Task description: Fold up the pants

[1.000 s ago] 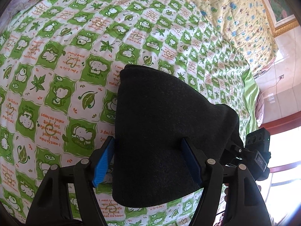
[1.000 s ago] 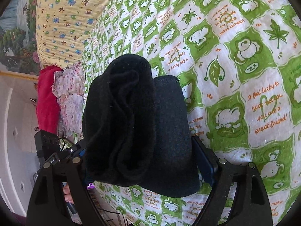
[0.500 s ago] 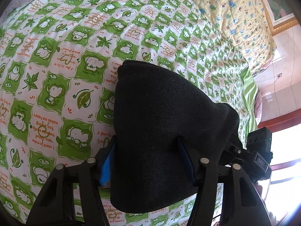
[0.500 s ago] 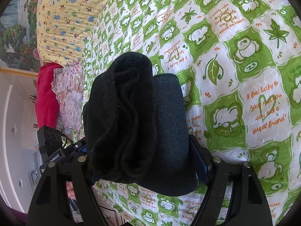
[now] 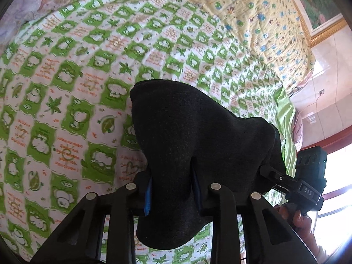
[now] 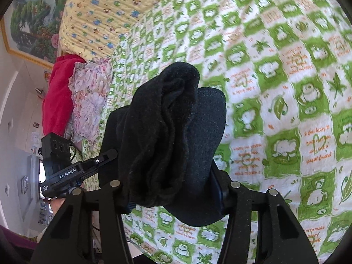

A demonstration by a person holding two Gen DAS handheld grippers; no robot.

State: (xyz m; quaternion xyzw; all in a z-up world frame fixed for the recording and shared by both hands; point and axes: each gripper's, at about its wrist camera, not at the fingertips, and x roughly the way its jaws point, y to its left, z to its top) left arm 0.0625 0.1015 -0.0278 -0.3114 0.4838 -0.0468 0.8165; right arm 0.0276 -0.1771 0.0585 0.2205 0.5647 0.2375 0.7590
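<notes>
You hold the pants off the bed w/ both grippers, over the green-and-white checked cover.

1. Left gripper: jaws clenched on a single smooth layer of the black fabric. The blue pads bite one edge; the cloth drapes fwd over the fingers and hangs below them.
2. Right gripper: jaws clenched on a thick, bunched stack of layers, which stands up in rolls above the fingers. In the left view its body shows at the garment's far side, so the two grips sit at opposite ends of one span.
3. Purpose, as judged: a two-point hold keeps the span taut and the layers aligned so you can lay it flat as one piece. The pants look already doubled at least once.
4. Placement: the checked cover below is free of other items; the yellow quilt lies toward the head end, the floral cloth and red cloth at one side edge. Set down on the checked part.
5. Risk: the bulky right-hand stack may slip or unroll if you ease that grip first.
</notes>
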